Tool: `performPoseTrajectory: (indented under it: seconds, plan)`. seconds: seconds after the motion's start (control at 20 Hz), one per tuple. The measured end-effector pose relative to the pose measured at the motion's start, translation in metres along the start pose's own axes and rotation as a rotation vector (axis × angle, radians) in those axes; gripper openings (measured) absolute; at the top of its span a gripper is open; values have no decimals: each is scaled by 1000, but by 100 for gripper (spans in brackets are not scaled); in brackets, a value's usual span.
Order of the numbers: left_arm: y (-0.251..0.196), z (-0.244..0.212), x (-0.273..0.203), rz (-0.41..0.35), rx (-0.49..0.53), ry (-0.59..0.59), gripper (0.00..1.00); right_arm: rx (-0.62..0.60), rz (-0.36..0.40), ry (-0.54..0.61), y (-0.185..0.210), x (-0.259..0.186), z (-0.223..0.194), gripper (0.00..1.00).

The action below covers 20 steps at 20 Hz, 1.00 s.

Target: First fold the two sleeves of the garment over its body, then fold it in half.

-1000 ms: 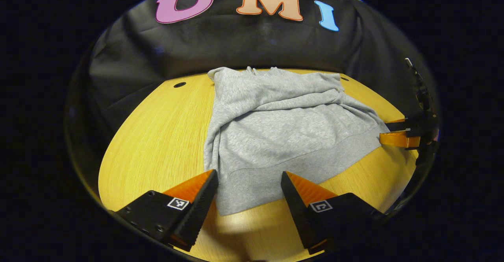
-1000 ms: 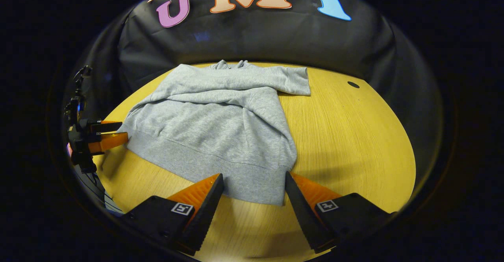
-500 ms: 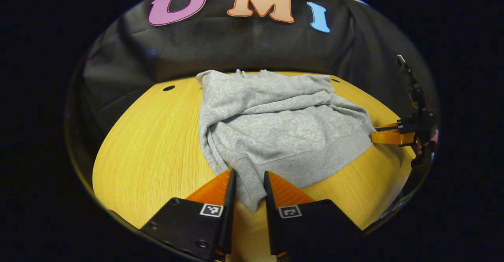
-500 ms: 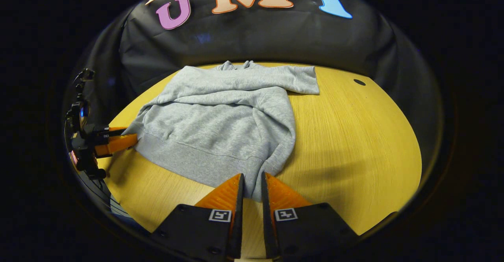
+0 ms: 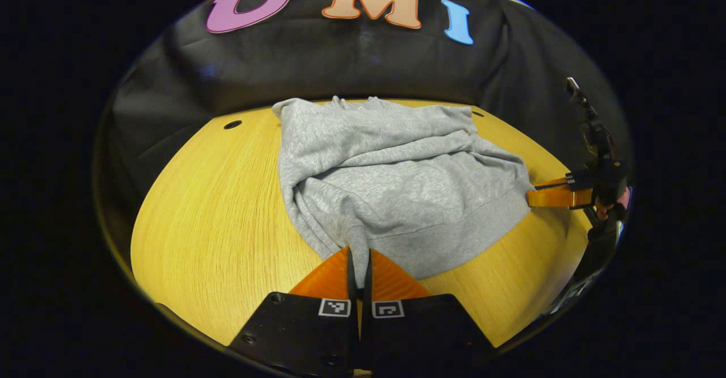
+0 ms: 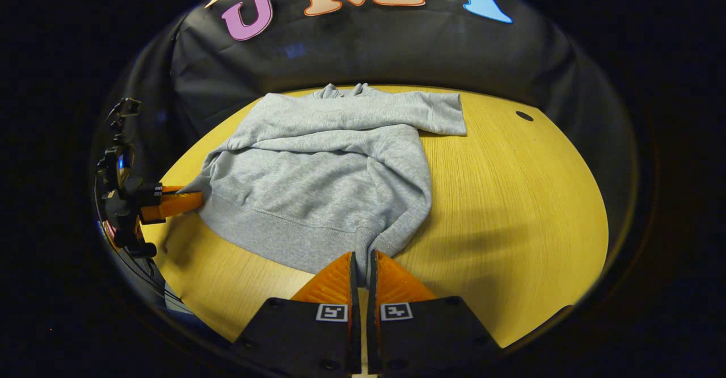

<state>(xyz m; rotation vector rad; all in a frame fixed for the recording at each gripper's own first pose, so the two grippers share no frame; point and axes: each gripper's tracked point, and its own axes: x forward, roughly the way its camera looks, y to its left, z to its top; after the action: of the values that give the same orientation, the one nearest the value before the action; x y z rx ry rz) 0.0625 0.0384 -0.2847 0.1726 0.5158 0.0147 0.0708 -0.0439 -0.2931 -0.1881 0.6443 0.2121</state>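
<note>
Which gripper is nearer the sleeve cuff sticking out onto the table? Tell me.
Right. The right gripper pinches the sweatshirt at the hem corner on the cuff's side. The left gripper pinches the opposite hem corner, across the garment's width.

The left gripper sits low at the near edge of the worktop, jaws pinched together on the hem of the garment. The right gripper is posed likewise at the same edge, jaws clamped on the hem's other corner. Both point toward the far edge, well apart from each other.
</note>
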Motion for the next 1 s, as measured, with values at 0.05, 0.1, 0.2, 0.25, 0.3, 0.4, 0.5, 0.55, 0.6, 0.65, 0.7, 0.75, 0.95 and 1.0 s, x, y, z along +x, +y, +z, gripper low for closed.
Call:
performPoseTrajectory:
  seconds: [0.05,0.1,0.2,0.25,0.3,0.4,0.5,0.55,0.6,0.65,0.7,0.75,0.95,1.0]
  plan:
    - [-1,3,1,-4,-19,-2,0,9,6,-8,1,-2,6,7]
    - [-2,6,1,-10,-36,-4,0,17,13,-18,2,-4,13,7]
    - [-4,11,0,-22,-64,5,0,34,27,-36,2,-5,27,6]
    - [-5,16,-2,-31,-72,7,0,46,37,-44,3,-7,35,6]
    - [-6,23,-3,-39,-76,-4,0,56,46,-54,3,-7,42,6]
    - [-6,41,-7,-52,-80,-33,0,62,49,-77,1,-7,58,6]
    - [-8,63,-8,-69,-107,-70,0,63,47,-100,0,-5,74,6]
    - [-8,76,-7,-77,-126,-84,0,68,50,-108,-1,-4,83,6]
    - [-7,87,-6,-87,-143,-99,0,70,52,-114,-2,-1,91,6]
    - [-6,100,-3,-93,-155,-117,0,71,56,-122,-2,1,99,6]
    - [-4,110,0,-96,-157,-128,0,71,57,-131,-3,4,109,6]
    - [-1,120,4,-95,-151,-137,0,72,59,-139,-4,6,117,6]
    - [5,158,19,-91,-100,-167,0,45,69,-175,-9,19,156,6]
    - [6,165,24,-92,-91,-172,0,34,71,-183,-11,23,168,6]
